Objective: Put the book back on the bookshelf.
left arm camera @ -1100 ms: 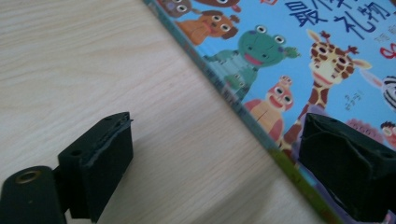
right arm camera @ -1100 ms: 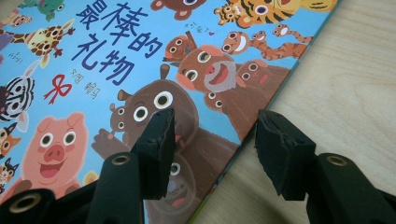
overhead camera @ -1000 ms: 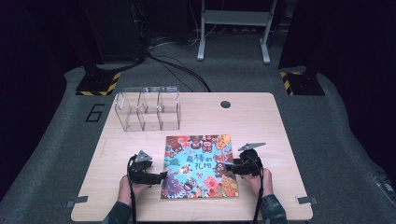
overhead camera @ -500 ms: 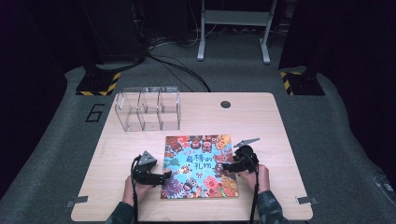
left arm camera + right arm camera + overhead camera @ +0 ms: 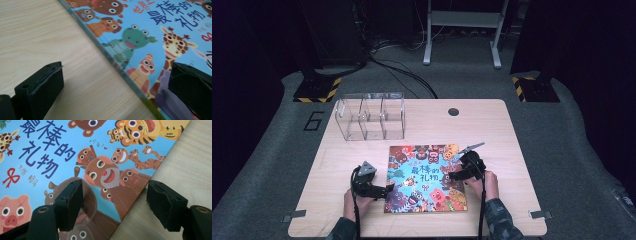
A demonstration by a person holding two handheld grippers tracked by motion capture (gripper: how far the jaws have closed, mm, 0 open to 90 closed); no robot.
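The book (image 5: 426, 178) is lying flat at the lower middle of the table (image 5: 492, 125), its title running left to right. The left gripper (image 5: 384, 190) is straddling its left edge, jaws having just opened wide. The right gripper (image 5: 453, 175) is straddling the right edge, jaws apart, gripping nothing.

You have one picture book (image 5: 426, 177) lying flat and closed, cover up, in the lower centre of the high view. Its cover is blue, crowded with cartoon animals around dark blue Chinese title characters. Its edges sit slightly askew to the frame, the lower left corner nearest the bottom edge.
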